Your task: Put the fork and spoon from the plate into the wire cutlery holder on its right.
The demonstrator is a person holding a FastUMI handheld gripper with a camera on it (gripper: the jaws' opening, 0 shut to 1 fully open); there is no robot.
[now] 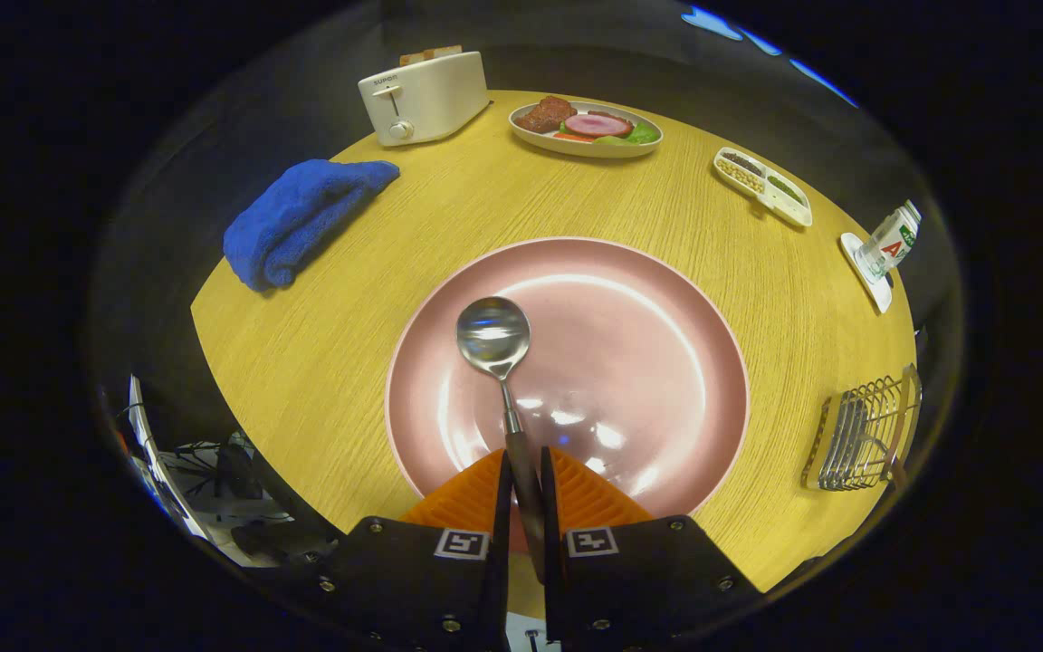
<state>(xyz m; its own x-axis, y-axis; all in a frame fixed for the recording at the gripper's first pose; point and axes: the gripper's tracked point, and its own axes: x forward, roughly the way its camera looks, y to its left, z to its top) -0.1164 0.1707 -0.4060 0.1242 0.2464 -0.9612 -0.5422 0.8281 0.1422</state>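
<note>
The gripper (526,466) was clenched on the dark handle of the spoon (494,337), whose bowl reached out over the pink plate (666,362); light, rigid and slick, it seemed apt to pivot, so a hold nearer the neck looked safer; the wire cutlery holder (861,435) stood far right

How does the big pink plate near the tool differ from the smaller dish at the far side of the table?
The round pink plate holds no food; only a metal spoon is over it, its handle pinched between the tool's fingers. The pale oval dish by the white toaster carries meat and greens. The pink plate looks far larger, though it is also much nearer. Both rest flat on the yellow wooden table.
</note>
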